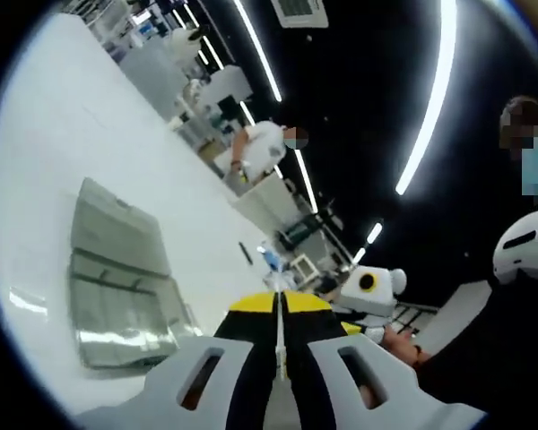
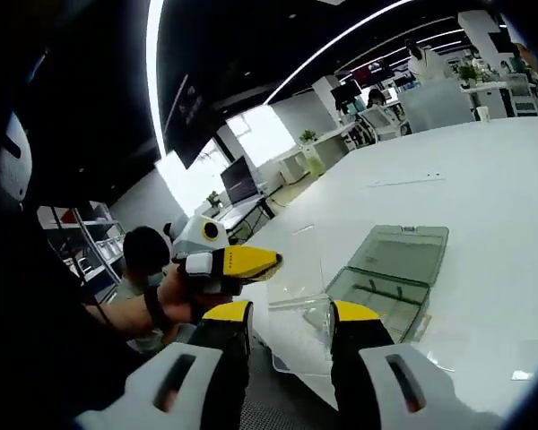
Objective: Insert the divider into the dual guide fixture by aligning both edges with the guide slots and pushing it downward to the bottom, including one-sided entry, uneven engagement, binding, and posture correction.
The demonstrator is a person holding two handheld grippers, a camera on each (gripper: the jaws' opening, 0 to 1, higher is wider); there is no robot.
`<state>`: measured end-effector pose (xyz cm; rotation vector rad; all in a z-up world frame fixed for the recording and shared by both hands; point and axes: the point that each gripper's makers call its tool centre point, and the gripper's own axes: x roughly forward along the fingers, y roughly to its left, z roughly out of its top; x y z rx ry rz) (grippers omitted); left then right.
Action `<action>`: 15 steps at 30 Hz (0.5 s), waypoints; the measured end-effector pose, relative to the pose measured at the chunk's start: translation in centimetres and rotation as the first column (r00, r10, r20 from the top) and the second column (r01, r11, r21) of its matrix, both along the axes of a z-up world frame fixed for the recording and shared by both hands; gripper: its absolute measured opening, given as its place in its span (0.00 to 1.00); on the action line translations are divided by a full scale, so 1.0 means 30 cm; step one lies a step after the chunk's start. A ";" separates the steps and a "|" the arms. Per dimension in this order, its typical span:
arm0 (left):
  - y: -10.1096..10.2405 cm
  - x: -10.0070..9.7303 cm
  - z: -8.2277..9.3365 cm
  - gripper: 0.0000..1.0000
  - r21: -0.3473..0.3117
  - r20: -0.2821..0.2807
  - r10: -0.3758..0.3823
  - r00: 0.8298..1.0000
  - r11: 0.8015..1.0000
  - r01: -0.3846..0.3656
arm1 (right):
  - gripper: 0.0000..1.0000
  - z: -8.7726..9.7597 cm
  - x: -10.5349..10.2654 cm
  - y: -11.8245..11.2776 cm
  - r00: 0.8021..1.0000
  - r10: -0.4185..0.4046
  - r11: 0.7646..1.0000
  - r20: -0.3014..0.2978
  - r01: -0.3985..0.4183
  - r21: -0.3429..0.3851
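One clear fixture point(image 2: 390, 273) on table point(image 2: 484, 179)

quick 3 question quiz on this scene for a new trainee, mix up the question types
1. True or false: the right claw has its jaws shut.
2. Multiple choice: the lid of the clear box is A) open, B) closed, C) missing.
3. Fill in: the box rests on a white ____.

Key
1. False. Its jaws stand apart; it is the left claw whose jaws are together.
2. A
3. table
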<state>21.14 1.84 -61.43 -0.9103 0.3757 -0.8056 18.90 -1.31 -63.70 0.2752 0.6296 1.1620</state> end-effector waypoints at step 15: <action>-0.011 -0.017 0.038 0.00 -0.081 0.019 -0.027 0.999 0.996 0.029 | 0.25 0.055 -0.010 0.010 0.997 0.003 0.989 -0.073 0.008 0.150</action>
